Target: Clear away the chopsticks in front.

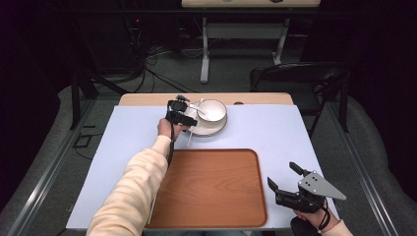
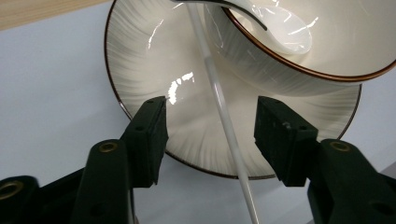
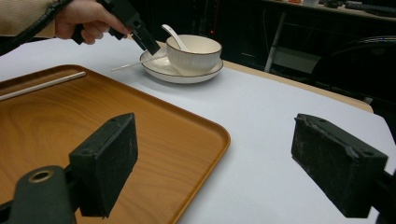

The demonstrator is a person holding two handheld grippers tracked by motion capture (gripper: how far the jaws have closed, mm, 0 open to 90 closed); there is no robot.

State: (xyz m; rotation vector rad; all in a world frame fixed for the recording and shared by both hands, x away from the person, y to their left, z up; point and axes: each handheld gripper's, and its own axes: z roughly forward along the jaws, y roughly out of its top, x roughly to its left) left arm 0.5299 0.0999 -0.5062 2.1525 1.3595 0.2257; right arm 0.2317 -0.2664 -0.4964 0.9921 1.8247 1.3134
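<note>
A recording lab, not a home — dark curtained walls, loose black cables [image 1: 147, 59] snaking over grey carpet, a height-adjustable white-legged desk [image 1: 243, 34] behind, and a black folding chair [image 1: 300, 78] beside the white-covered work table [image 1: 275, 132].

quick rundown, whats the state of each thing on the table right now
left gripper: jaws part open around the chopstick, not pressing it
chopstick: lying across the plate's rim, tip out over the table
plate: flat on the table, under the bowl
bowl: upright on the plate, spoon inside
spoon: leaning in the bowl
tray: flat on the table
right gripper: open, holding nothing
</note>
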